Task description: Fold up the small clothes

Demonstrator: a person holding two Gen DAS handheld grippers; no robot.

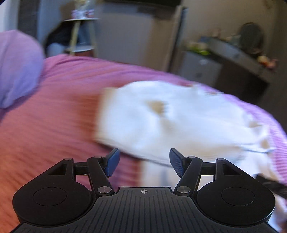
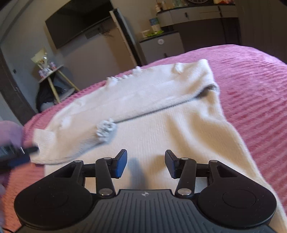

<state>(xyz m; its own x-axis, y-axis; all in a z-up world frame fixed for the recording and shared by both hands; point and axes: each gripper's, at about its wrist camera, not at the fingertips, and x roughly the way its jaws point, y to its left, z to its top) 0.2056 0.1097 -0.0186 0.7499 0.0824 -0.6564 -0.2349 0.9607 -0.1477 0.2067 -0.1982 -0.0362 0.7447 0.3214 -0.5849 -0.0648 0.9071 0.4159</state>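
Observation:
A cream knit sweater [image 2: 161, 114] lies on a pink ribbed bedspread [image 2: 251, 86], with one sleeve folded across its body and frayed tufts [image 2: 105, 129] along its edges. It also shows, blurred, in the left wrist view [image 1: 161, 116]. My left gripper [image 1: 144, 162] is open and empty, just above the sweater's near edge. My right gripper [image 2: 145, 164] is open and empty, low over the sweater's body. The left gripper's tip [image 2: 26, 149] shows at the left edge of the right wrist view, by the sleeve cuff.
A lilac pillow [image 1: 16, 68] lies at the left of the bed. Beyond the bed are a small round side table [image 2: 52, 78], a grey fridge [image 2: 114, 44], a dark wall television [image 2: 77, 21] and a counter with cabinets [image 2: 197, 16].

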